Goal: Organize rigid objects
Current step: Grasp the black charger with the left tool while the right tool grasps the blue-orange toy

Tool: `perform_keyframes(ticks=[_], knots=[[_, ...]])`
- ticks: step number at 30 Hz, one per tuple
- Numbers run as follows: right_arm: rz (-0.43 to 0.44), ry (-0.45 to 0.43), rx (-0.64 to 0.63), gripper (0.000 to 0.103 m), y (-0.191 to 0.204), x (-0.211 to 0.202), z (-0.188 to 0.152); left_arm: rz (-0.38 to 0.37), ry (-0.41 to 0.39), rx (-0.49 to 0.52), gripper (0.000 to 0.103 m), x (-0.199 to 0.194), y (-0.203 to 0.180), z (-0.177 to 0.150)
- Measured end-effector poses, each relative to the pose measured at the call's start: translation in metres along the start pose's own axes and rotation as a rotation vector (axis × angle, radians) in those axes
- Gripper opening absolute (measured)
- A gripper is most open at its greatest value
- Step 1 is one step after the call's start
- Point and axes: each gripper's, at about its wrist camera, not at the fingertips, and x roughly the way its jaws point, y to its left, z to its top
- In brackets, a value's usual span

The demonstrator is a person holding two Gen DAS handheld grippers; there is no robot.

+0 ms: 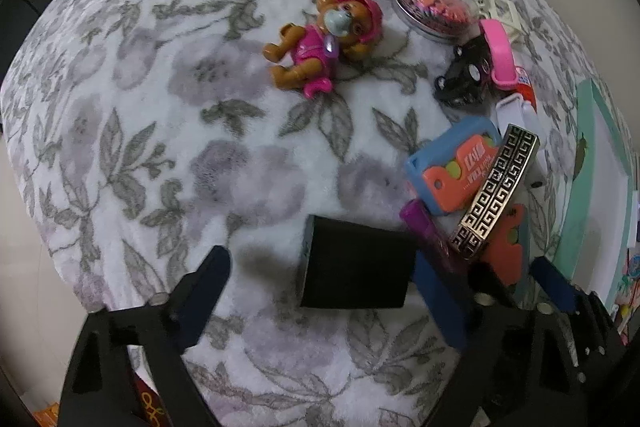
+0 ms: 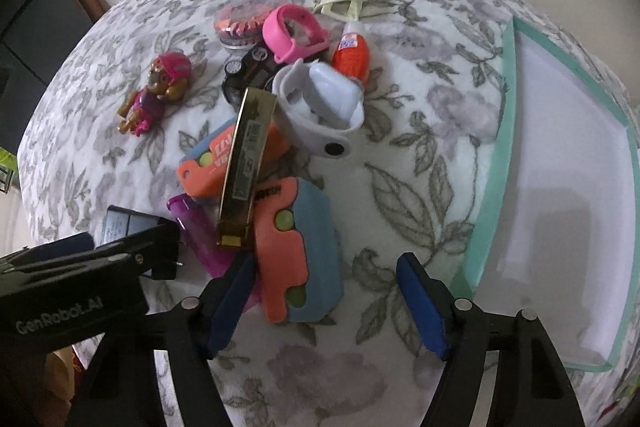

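- Left gripper point(image 1: 320, 291): jaws wide apart, pointing down; black box point(image 1: 356, 263) lies between the pads, neither pad pressing on it. The body, seen from the right wrist, reads "GenRobot.AI".
- Right gripper point(image 2: 324, 303): jaws apart, nothing clamped; orange-and-blue case point(image 2: 298, 251) lies between them, close by the left pad.
- Second orange-and-blue case point(image 2: 220, 159) — beyond the right gripper, printed lettering unreadable.
- Gold harmonica point(image 2: 246, 167) leans across both cases; its label is too small to read.
- Purple tube point(image 2: 200, 231) — between the black box and the cases.
- Toy dog point(image 1: 320, 43), pink outfit, well beyond the left gripper.
- Green tray point(image 2: 490, 187), right of the right gripper.
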Motion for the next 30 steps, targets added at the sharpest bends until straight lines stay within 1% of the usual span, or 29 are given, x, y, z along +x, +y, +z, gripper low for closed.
perform_keyframes(ticks=[1, 3, 5, 7, 9, 11, 12, 13, 17, 23, 27, 30], knots=[[-0.016, 0.012, -0.01, 0.068, 0.004, 0.005, 0.0, -0.004, 0.001, -0.001, 0.09, 0.003, -0.002, -0.001], [-0.057, 0.0, -0.048, 0.068, 0.011, 0.011, -0.002, -0.006, 0.0, -0.004, 0.09, 0.006, -0.005, 0.0], [-0.057, 0.001, -0.04, 0.068, 0.013, 0.014, -0.002, -0.011, -0.003, -0.002, 0.088, 0.01, -0.007, -0.001], [-0.047, -0.001, -0.032, 0.067, 0.012, 0.016, -0.003, -0.039, -0.002, 0.0, 0.078, 0.012, -0.008, -0.001], [-0.049, -0.001, -0.035, 0.064, 0.013, 0.017, -0.004, -0.064, 0.001, 0.002, 0.072, 0.012, -0.009, -0.002], [-0.047, -0.002, -0.042, 0.057, 0.012, 0.016, -0.003, -0.08, 0.0, 0.007, 0.067, 0.014, -0.01, -0.002], [-0.047, -0.002, -0.047, 0.054, 0.013, 0.013, -0.004, -0.097, -0.002, 0.006, 0.061, 0.015, -0.012, -0.002], [-0.045, -0.001, -0.05, 0.048, 0.015, 0.011, -0.005, -0.104, -0.002, 0.005, 0.059, 0.015, -0.014, -0.002], [-0.04, 0.003, -0.045, 0.047, 0.02, 0.004, -0.007, -0.105, 0.0, 0.004, 0.059, 0.017, -0.016, -0.003], [-0.005, 0.003, -0.006, 0.047, 0.011, -0.004, -0.008, -0.104, -0.016, -0.038, 0.058, 0.013, -0.01, -0.002], [0.012, -0.005, 0.039, 0.047, -0.001, -0.011, -0.005, -0.12, -0.069, -0.053, 0.058, -0.001, -0.011, -0.002], [0.032, -0.025, 0.065, 0.046, -0.009, -0.022, -0.004, -0.132, -0.131, -0.05, 0.058, -0.018, -0.015, 0.001]])
